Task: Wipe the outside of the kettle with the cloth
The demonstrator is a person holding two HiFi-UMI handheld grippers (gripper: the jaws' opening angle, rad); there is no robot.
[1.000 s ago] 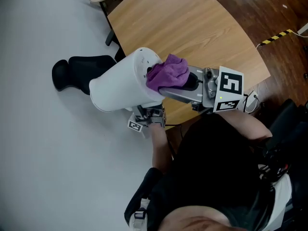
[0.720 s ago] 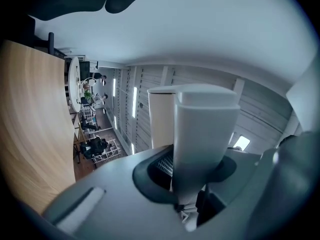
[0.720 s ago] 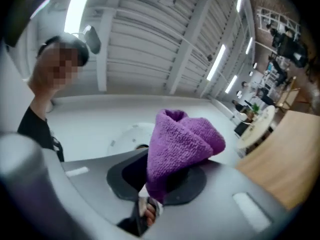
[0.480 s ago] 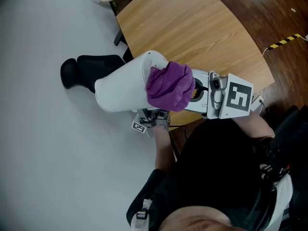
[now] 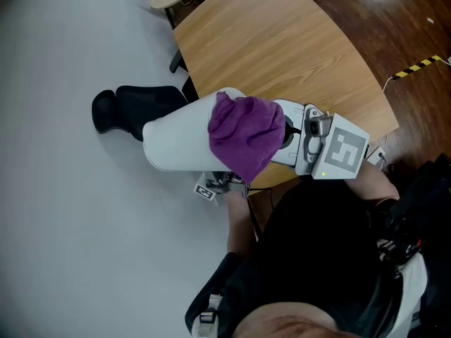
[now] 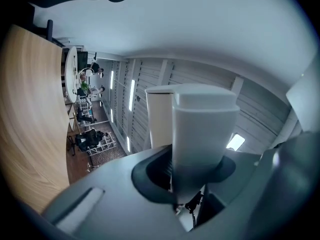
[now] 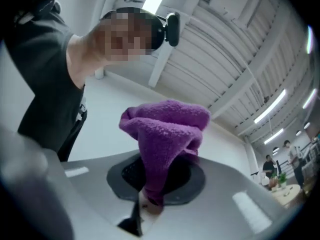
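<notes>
Right hand-held gripper (image 5: 285, 134) of mine pinched the purple cloth (image 5: 246, 136) tight, with the cloth lying on the white kettle (image 5: 176, 143). My left hand-held gripper (image 5: 220, 184) gripped the kettle from below, its jaws just squeezed a bit tighter. The kettle hung tipped at mid-frame, beside the wooden surface (image 5: 282, 41).

No word, brand or number can be read. The only printed signs are black-and-white square code patterns: a large one on the marker cube (image 5: 343, 153) right of the cloth (image 5: 246, 136), and a small one on the tag (image 5: 205, 192) just near of the kettle (image 5: 176, 143). Yellow-black striped tape (image 5: 416, 67) lies on the floor at far right.
</notes>
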